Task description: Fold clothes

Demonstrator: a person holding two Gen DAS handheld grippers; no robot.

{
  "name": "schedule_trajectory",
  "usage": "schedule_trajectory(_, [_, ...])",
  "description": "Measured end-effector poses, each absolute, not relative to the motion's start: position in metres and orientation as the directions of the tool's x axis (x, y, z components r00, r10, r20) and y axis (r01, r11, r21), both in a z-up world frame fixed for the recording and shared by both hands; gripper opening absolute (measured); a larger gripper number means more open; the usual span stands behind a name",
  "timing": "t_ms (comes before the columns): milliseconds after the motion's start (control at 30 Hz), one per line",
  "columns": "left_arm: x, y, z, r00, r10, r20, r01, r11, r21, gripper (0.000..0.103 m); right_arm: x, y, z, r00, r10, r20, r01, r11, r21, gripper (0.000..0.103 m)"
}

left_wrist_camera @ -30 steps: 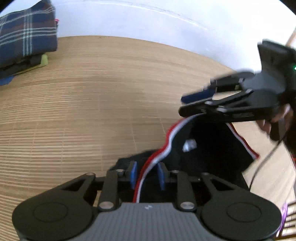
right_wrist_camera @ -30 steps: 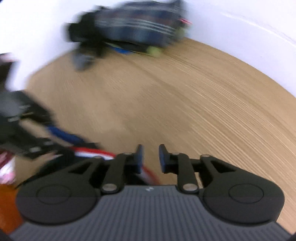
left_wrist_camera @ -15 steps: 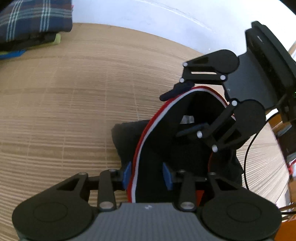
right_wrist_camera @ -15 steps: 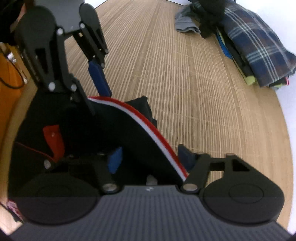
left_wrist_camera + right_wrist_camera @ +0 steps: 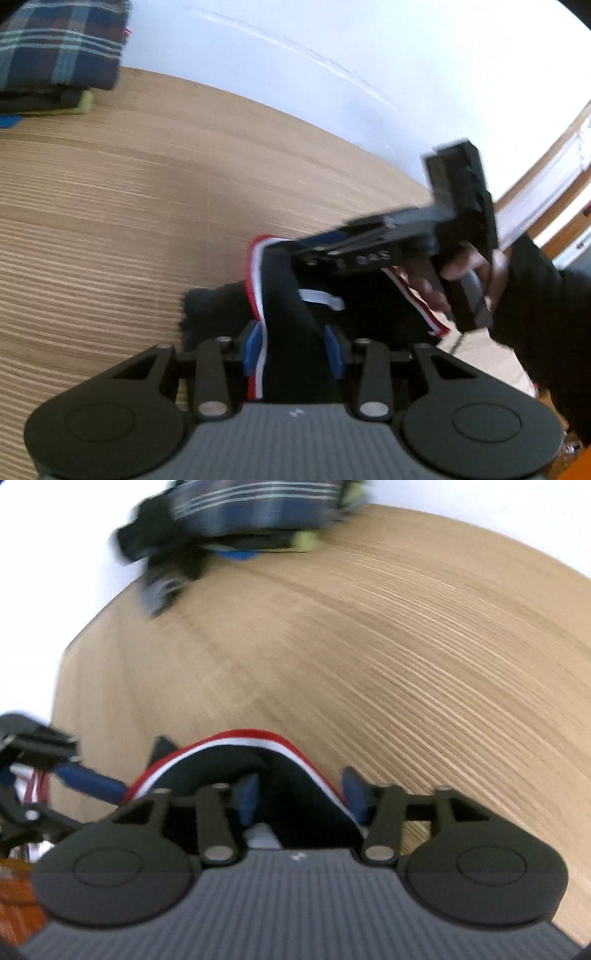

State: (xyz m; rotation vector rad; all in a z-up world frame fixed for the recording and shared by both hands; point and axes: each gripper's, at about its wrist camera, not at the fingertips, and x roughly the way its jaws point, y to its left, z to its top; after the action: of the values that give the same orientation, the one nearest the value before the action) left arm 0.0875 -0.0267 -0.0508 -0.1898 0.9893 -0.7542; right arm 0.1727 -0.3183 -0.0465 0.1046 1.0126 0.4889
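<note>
A stack of clothes (image 5: 255,513) is smeared by motion blur; its plaid top layer (image 5: 55,44) is cropped by the frame edge. The black garment (image 5: 295,332) is largely hidden, perhaps unclamped.

Left black tongs with blue pads (image 5: 291,349) stand parted, angled downward. Right black tongs (image 5: 301,794) likewise gape wider, having just been opening; a dark-sleeved hand (image 5: 465,275) grips their handle.
</note>
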Motion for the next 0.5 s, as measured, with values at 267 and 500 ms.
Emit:
schedule_trajectory(267, [0.131,-0.053,-0.055,0.230,-0.670,-0.706,0.527,0.696,-0.489,0.039,0.107,-0.307,0.003,0.635,0.308,-0.709,-0.295,0.944,0.146,0.060])
schedule_trajectory(500, [0.124,-0.045,-0.043,0.280,-0.664,-0.694,0.522,0.711,-0.470,0.039,0.069,-0.291,0.019,0.608,0.230,-0.760,-0.205,0.970,0.130,0.076])
